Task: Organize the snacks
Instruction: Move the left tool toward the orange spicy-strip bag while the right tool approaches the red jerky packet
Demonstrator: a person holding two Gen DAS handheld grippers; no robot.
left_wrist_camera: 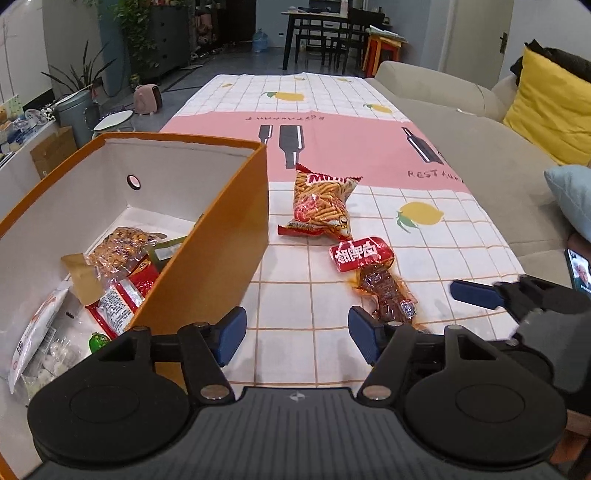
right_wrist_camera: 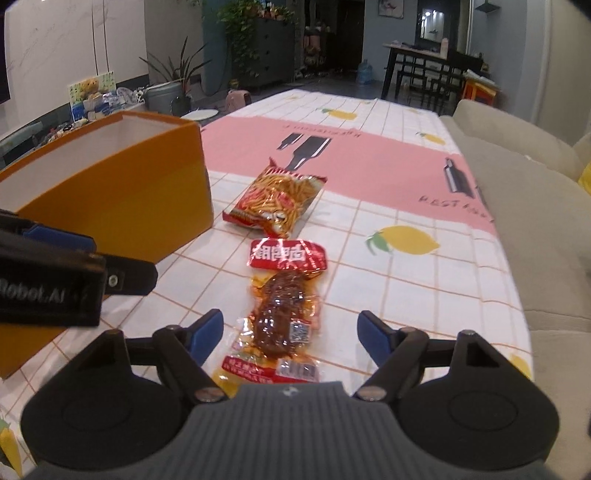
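An orange box [left_wrist_camera: 207, 236] stands on the left of the table and holds several snack packets [left_wrist_camera: 114, 269]. It also shows in the right wrist view [right_wrist_camera: 122, 199]. A bag of stick snacks [left_wrist_camera: 321, 201] [right_wrist_camera: 277, 201] lies on the cloth right of the box. A red and clear packet of braised meat [left_wrist_camera: 373, 273] [right_wrist_camera: 284, 302] lies nearer. My left gripper [left_wrist_camera: 295, 332] is open and empty, beside the box's near corner. My right gripper [right_wrist_camera: 290, 332] is open and empty, with the meat packet's near end between its fingers.
The table wears a pink and white checked cloth [left_wrist_camera: 332, 110] with lemon prints. A beige sofa [left_wrist_camera: 480, 147] with a yellow cushion [left_wrist_camera: 550, 107] runs along the right edge. A phone [left_wrist_camera: 578, 273] lies at the right. Chairs and a dark table [left_wrist_camera: 325, 26] stand far behind.
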